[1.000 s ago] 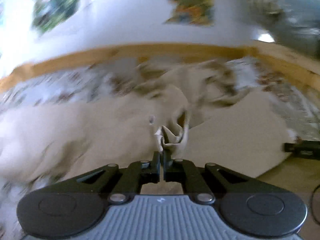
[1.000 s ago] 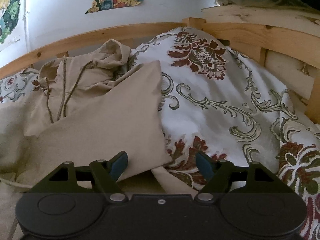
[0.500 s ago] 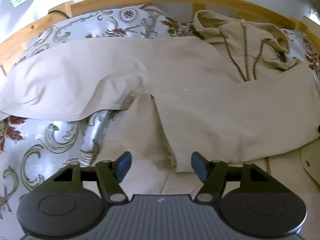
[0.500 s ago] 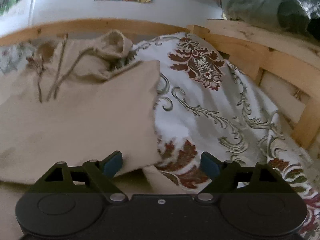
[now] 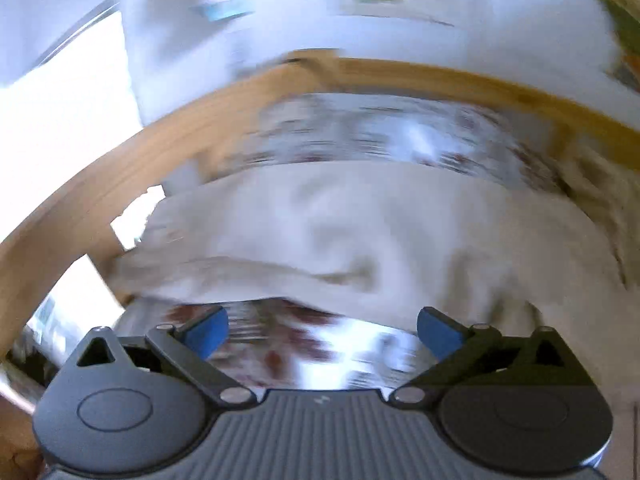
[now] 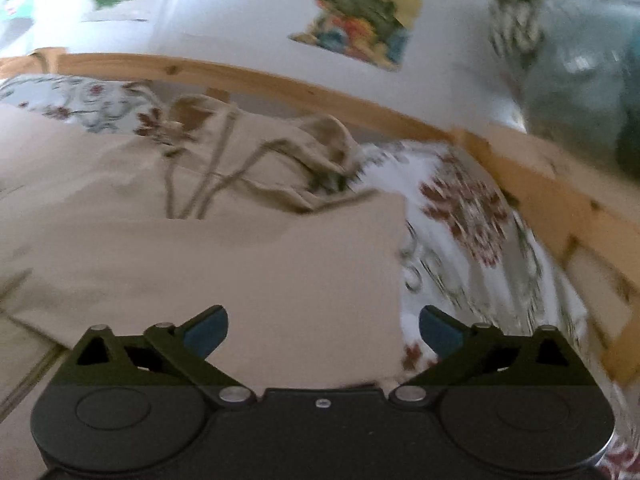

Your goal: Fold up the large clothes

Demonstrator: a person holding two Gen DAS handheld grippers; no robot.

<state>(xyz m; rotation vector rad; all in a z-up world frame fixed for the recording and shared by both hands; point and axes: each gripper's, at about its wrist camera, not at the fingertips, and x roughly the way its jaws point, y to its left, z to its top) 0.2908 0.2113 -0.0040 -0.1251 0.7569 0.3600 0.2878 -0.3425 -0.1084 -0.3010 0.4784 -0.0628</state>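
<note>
A beige hooded garment (image 6: 224, 256) lies spread on a floral bedspread (image 6: 468, 216), its hood and drawstrings toward the wooden headboard. A folded-over sleeve panel lies on top at the right. My right gripper (image 6: 323, 330) is open and empty, just above that panel's near corner. In the blurred left wrist view the garment (image 5: 360, 236) stretches across the bed; my left gripper (image 5: 322, 332) is open and empty over the bedspread (image 5: 304, 348), just short of the garment's near edge.
A wooden bed frame (image 6: 304, 90) curves round the far side and the right (image 6: 580, 216); it also runs along the left in the left wrist view (image 5: 120, 176). A white wall with colourful pictures (image 6: 360, 12) stands behind. A grey-green bundle (image 6: 580, 60) sits at the upper right.
My left gripper let go of the fabric it pinched a second ago, opened, and has swung left toward the garment's left end. My right gripper stayed open and shifted left over the folded panel.
</note>
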